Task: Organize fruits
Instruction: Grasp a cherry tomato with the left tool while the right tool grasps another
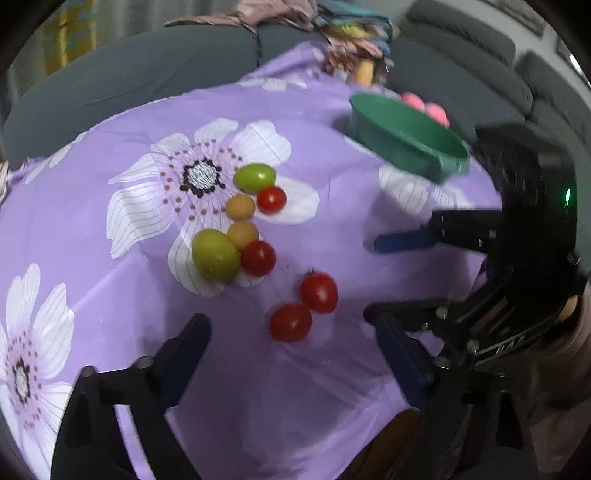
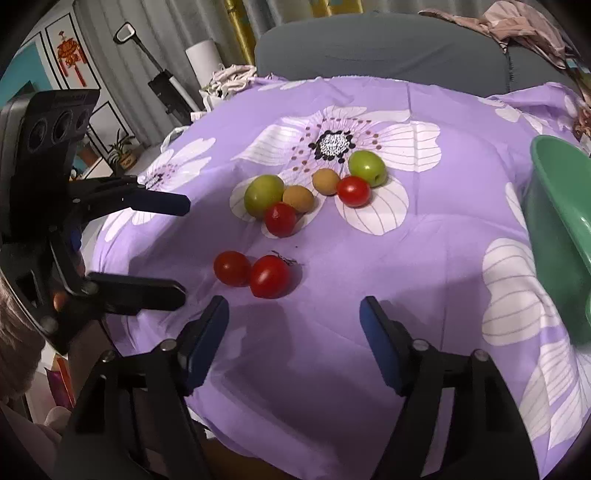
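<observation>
Several small fruits lie on a purple flowered tablecloth [image 2: 369, 280]: two green ones [image 1: 215, 254] [image 1: 255, 177], two tan ones [image 1: 241, 206], and several red tomatoes, with a pair [image 1: 318, 292] [image 1: 290, 321] nearest. They show in the right wrist view too [image 2: 269, 276] [image 2: 263, 192]. A green bowl [image 1: 406, 136] stands at the right [image 2: 561, 221]. My left gripper [image 1: 291, 332] is open and empty, just before the tomato pair. My right gripper [image 2: 293, 317] is open and empty, right of and close to that pair; it also shows in the left wrist view [image 1: 376, 280].
A grey sofa [image 1: 147, 74] runs behind the table, with piled clothes [image 1: 280, 14] on its back. Pink round things [image 1: 424, 105] sit behind the bowl. The table's near edge [image 2: 332, 458] lies just under the grippers. A white roll [image 2: 203, 59] and shelves stand at the far left.
</observation>
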Action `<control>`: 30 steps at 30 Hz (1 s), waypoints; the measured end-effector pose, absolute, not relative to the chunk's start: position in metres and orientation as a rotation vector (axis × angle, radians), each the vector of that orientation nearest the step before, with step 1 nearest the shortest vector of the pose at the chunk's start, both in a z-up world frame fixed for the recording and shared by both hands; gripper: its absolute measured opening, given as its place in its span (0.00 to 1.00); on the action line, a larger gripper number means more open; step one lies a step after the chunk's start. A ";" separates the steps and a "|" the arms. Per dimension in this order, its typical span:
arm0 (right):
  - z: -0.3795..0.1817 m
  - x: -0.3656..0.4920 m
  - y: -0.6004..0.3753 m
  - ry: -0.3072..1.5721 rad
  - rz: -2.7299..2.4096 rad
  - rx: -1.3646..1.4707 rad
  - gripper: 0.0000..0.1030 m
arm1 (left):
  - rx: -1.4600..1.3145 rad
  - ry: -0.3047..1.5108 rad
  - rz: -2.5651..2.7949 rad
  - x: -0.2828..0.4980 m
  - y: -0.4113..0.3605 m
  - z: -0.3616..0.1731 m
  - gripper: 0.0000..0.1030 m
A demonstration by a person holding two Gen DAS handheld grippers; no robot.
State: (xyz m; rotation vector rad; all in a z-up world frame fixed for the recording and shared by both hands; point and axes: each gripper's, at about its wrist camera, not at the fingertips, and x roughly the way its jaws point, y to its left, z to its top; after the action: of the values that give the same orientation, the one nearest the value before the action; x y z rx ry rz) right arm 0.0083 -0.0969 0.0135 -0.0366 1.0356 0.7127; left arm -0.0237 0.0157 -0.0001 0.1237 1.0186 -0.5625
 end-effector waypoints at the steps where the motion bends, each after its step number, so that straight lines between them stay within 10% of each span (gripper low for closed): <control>1: 0.013 0.010 -0.095 1.039 0.719 -0.038 0.69 | 0.137 1.031 -0.568 -0.022 0.014 -0.002 0.82; 30: -0.003 0.036 -0.053 1.069 0.751 -0.174 0.29 | 0.212 1.109 -0.580 -0.007 0.004 -0.031 0.27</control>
State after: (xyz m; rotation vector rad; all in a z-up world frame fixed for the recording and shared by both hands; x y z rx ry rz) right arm 0.0362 -0.0526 -0.0026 -0.1735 1.0687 0.7507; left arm -0.0066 0.0036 -0.0314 0.2123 1.1093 -0.5795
